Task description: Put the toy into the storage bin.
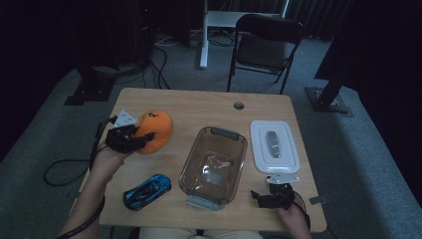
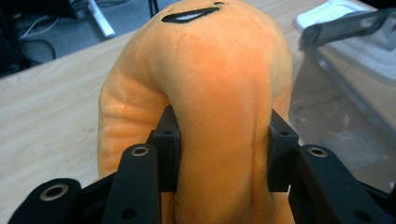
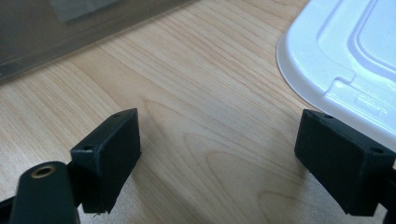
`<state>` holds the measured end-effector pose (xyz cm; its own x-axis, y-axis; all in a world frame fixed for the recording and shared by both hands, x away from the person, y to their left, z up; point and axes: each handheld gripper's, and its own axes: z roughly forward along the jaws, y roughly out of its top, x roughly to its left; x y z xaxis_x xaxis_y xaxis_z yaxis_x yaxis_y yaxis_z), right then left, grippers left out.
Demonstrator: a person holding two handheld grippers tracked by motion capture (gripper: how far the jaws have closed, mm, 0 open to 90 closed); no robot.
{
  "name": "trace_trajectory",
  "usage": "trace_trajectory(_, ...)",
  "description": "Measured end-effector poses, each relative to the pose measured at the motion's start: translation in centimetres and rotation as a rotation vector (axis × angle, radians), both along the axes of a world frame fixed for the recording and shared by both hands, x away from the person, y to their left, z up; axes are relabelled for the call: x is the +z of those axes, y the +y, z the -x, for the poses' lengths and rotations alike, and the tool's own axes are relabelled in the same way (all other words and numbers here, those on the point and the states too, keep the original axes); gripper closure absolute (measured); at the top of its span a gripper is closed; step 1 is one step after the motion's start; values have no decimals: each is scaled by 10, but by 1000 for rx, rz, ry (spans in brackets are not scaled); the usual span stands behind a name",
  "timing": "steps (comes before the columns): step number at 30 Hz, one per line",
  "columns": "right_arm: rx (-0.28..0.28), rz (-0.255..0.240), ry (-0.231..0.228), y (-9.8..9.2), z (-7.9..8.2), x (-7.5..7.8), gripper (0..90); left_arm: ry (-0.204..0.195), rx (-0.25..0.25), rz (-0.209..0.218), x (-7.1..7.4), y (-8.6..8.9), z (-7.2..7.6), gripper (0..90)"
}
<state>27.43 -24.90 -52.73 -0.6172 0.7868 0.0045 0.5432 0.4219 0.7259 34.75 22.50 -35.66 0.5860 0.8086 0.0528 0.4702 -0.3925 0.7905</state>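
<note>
Inspection of the wooden table (image 1: 199, 107) finds the left gripper (image 1: 141, 140) clamping an orange plush toy (image 1: 155, 130) at the table's left side. In the left gripper view the two black pads are pressing into the soft body of the toy (image 2: 219, 93) from both sides, denting it between them, and a black stitched mouth is showing near its top. From the high view the toy is sitting left of a clear plastic container (image 1: 214, 164), apart from it; whether it is resting on the table or hanging above it cannot be told.

The right gripper (image 1: 263, 196) is lying near the front right edge, its jaws standing wide apart with bare wood between them in the right gripper view (image 3: 217, 154). A white lid (image 1: 273, 145) is lying just beyond it, right of the container, and its rim (image 3: 345, 56) is showing close by one jaw. A blue toy car (image 1: 147, 191) is sitting near the front edge, left of the container.
</note>
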Motion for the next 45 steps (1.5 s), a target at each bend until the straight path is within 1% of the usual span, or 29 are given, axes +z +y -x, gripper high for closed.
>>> trace_trajectory(3,0,0,-2,0,0,0,139,-12,-22,-3,7,-8,-1,598)
trace_trajectory(4,-1,0,-1,0,0,0,139,-12,-33,4,10,-12,-2,598)
trace_trajectory(7,-1,-1,-1,0,0,0,139,-17,-68,4,14,-21,-3,598)
trace_trajectory(8,-2,-1,-1,0,0,0,139,-19,-71,8,15,-23,-4,598)
trace_trajectory(10,-3,-1,-1,0,0,0,139,-24,-87,-3,18,-30,-4,598)
trace_trajectory(16,-4,-1,-2,0,0,0,139,-31,-130,-10,26,-46,-9,597)
trace_trajectory(18,-4,-1,-2,0,0,0,138,-32,-154,-14,30,-51,-10,597)
trace_trajectory(19,-4,-1,-2,0,0,0,139,-32,-161,-9,31,-54,-10,597)
trace_trajectory(20,-5,-2,-1,0,0,0,139,-31,-181,-11,33,-58,-10,597)
trace_trajectory(22,-5,-2,-1,0,0,0,139,-31,-195,-1,34,-64,-11,597)
trace_trajectory(24,-6,-2,-1,0,0,0,139,-35,-211,-6,35,-72,-12,597)
trace_trajectory(26,-6,-2,1,0,0,0,139,-34,-238,-10,37,-79,-12,597)
trace_trajectory(27,-6,-2,0,0,0,0,139,-32,-246,-4,37,-83,-13,596)
trace_trajectory(30,-6,-2,-1,0,0,0,139,-37,-267,-11,38,-93,-14,596)
trace_trajectory(33,-6,-2,0,0,0,0,139,-31,-294,-7,38,-102,-14,596)
trace_trajectory(35,-6,-2,-1,0,0,0,139,-27,-310,-18,36,-109,-15,596)
trace_trajectory(39,-6,-2,-1,0,0,0,139,-6,-348,-23,29,-123,-17,595)
trace_trajectory(41,-6,-2,-1,0,0,0,139,4,-357,-40,24,-129,-18,595)
trace_trajectory(43,-6,-3,0,0,0,0,139,19,-366,-35,20,-134,-20,595)
trace_trajectory(44,-6,-3,0,0,0,0,139,19,-366,-35,20,-134,-20,595)
trace_trajectory(45,-5,-3,-1,0,0,0,139,24,-379,-30,18,-137,-20,595)
